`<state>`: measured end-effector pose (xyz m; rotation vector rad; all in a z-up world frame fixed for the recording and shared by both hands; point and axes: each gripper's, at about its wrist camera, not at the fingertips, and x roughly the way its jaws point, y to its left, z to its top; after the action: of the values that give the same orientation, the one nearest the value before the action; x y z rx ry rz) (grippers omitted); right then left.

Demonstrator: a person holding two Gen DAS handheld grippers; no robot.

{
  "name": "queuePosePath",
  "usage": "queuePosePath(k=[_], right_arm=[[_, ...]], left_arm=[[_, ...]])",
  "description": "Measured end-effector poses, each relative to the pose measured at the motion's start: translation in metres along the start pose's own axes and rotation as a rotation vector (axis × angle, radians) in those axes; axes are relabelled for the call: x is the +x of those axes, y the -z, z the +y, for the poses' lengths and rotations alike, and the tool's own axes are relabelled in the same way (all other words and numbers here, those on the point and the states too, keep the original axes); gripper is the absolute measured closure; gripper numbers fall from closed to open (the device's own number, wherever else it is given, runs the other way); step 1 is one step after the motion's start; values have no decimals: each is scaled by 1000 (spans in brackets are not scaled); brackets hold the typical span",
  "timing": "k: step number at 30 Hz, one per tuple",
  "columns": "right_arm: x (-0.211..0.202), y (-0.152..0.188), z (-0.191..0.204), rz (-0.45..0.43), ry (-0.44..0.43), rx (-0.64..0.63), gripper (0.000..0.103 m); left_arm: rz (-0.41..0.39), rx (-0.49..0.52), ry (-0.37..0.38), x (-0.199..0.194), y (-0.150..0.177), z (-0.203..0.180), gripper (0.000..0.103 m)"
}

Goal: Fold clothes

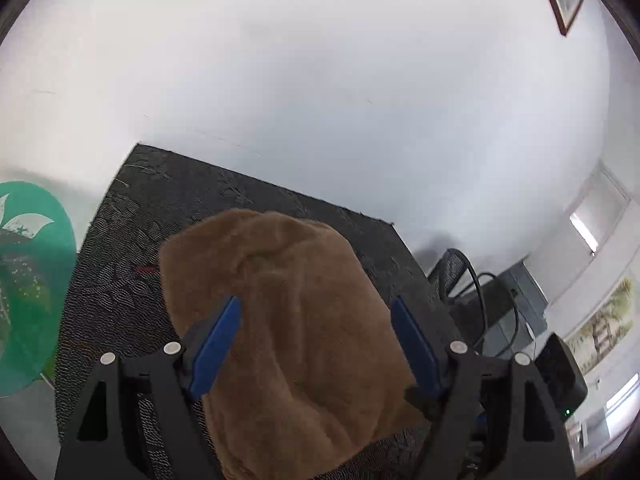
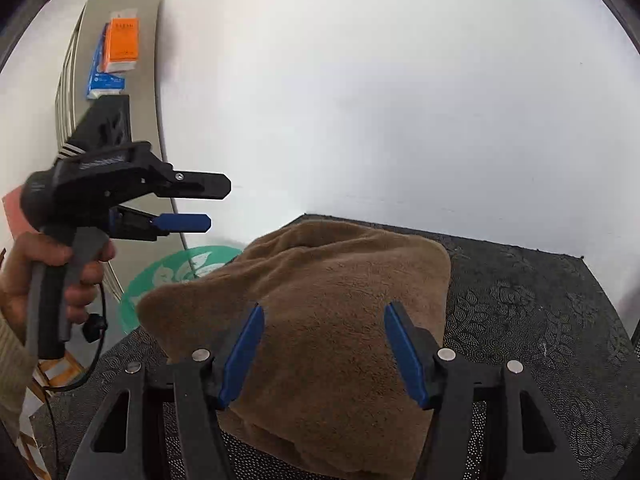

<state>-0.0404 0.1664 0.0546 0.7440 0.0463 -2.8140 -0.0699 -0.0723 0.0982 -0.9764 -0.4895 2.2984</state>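
Brown cloth (image 2: 320, 320) sits folded in a lumpy pad on dark mat (image 2: 540, 320), roughly mid-mat, nearer the mat's left edge in right view. Mat's far edge and two far corners show clear against white wall; bare mat runs wide to the right of cloth, narrower strip on left. Above the cloth it's all open wall, lots of free air.

Left tongs (image 2: 212, 204) held up in the air left of cloth, well apart from it, jaws parted, nothing between them. In left wrist view same tongs (image 1: 316, 320) frame the cloth from above, blue pads (image 1: 218, 340) spread wide and clear of the fabric. Right tongs (image 2: 324, 328) also gape wide, nothing gripped, cloth seen between pads; contact w/ cloth can't be told, looks clear. A hand (image 2: 48, 276) grips the left tool's grey handle, sleeve cut off at frame edge.

Near edge of cloth hidden behind tong bodies in both views. Green round thing (image 1: 32, 280) w/ white leaf print is cut by frame and partly behind cloth. Chair (image 1: 460, 276) and boxes on shelf (image 2: 116, 52) small, text unreadable.

Cloth: fuzzy, terry-like, soft rounded corners. Mat: black, embossed floral, dotted sheen.
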Motion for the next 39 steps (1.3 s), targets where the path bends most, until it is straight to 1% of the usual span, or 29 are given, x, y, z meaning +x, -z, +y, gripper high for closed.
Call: queuePosePath(k=[1, 3, 6, 8, 9, 12, 14, 16, 18, 19, 21, 22, 23, 25, 28, 29, 31, 33, 36, 39], right_arm=[[1, 4, 2, 20, -3, -5, 39], [14, 14, 4, 59, -12, -13, 39], [26, 23, 9, 100, -11, -50, 39], [38, 22, 18, 140, -19, -73, 38], [42, 25, 18, 157, -25, -75, 38], [50, 29, 15, 167, -35, -71, 38], [52, 31, 14, 171, -44, -60, 38], [45, 31, 14, 171, -53, -53, 38], [37, 32, 16, 167, -53, -64, 37], [35, 33, 17, 163, -49, -70, 37], [36, 34, 17, 153, -42, -64, 35], [38, 34, 17, 151, -44, -64, 33], [42, 33, 17, 152, -53, -65, 27], [46, 32, 19, 156, -63, -74, 21], [52, 34, 21, 158, -54, -87, 20], [53, 34, 21, 156, -56, -83, 20], [52, 34, 19, 151, -67, -69, 20], [48, 34, 17, 145, -81, -53, 20], [48, 34, 18, 143, -93, -50, 20], [49, 32, 20, 139, -99, -51, 20]], left_arm=[[24, 9, -1, 6, 7, -3, 22], [77, -2, -33, 24, 21, 3, 22], [122, -67, -85, 41, 40, 26, 22], [125, -89, -91, 45, 48, 35, 22], [121, -84, -94, 45, 52, 36, 22], [101, -18, -137, 44, 59, 24, 22], [92, 8, -160, 44, 64, 19, 22], [98, -1, -168, 44, 60, 15, 22], [101, -29, -174, 41, 48, 12, 22], [89, -30, -176, 39, 40, 7, 22], [54, -1, -174, 37, 20, -5, 21], [39, 13, -175, 37, 11, -10, 21], [31, 24, -172, 41, 1, -16, 20], [32, 35, -152, 55, -20, -23, 18], [82, -23, -168, 86, -41, -14, 18], [108, -49, -182, 98, -43, -6, 18], [157, -75, -238, 116, -41, 5, 18], [182, -59, -271, 126, -31, 12, 18], [165, -16, -285, 125, -16, 17, 18], [153, -9, -289, 122, -11, 19, 18]])
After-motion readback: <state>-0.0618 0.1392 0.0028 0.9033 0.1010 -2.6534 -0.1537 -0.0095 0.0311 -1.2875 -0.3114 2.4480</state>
